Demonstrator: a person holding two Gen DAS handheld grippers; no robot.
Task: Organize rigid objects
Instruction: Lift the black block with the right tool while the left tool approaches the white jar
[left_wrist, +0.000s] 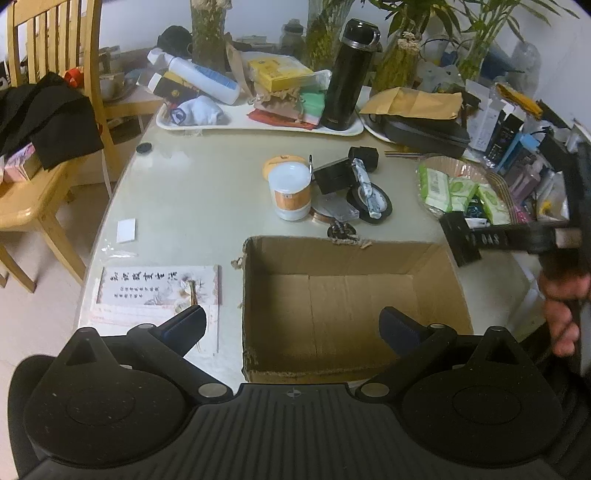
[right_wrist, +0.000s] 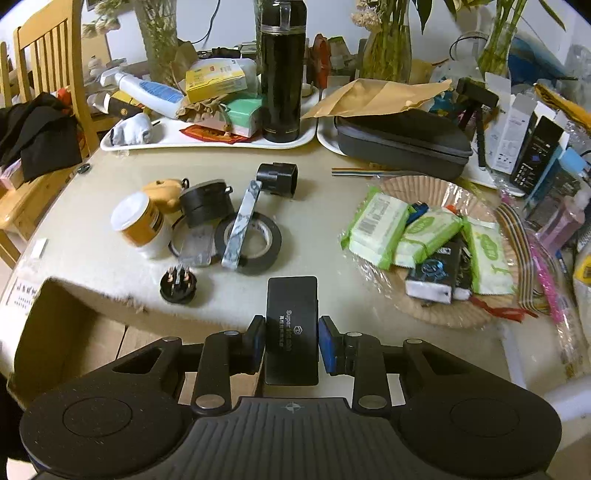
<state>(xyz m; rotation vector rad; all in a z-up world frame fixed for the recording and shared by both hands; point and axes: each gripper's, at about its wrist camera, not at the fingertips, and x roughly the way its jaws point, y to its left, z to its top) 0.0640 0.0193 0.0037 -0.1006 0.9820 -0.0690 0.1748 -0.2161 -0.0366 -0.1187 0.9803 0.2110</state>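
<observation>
An open cardboard box (left_wrist: 354, 295) lies on the table, and its corner (right_wrist: 70, 317) shows at the lower left of the right wrist view. My left gripper (left_wrist: 291, 328) hangs open over the box's near edge with nothing between its fingers. My right gripper (right_wrist: 291, 345) is shut on a flat black box with white lettering (right_wrist: 292, 325), held above the table; it shows at the right edge as the black box (left_wrist: 460, 238) beyond the carton's right wall. Loose pieces lie behind: a white and orange jar (right_wrist: 138, 225), a black tape roll (right_wrist: 255, 240), a round black plug (right_wrist: 178, 285).
White trays (left_wrist: 258, 125) with a black flask (right_wrist: 282, 70) and clutter stand at the back. A wicker plate of wipe packets (right_wrist: 424, 236) is on the right, a zip case (right_wrist: 402, 142) behind it. A wooden chair (left_wrist: 44, 110) stands left; a printed card (left_wrist: 155, 286) lies beside the carton.
</observation>
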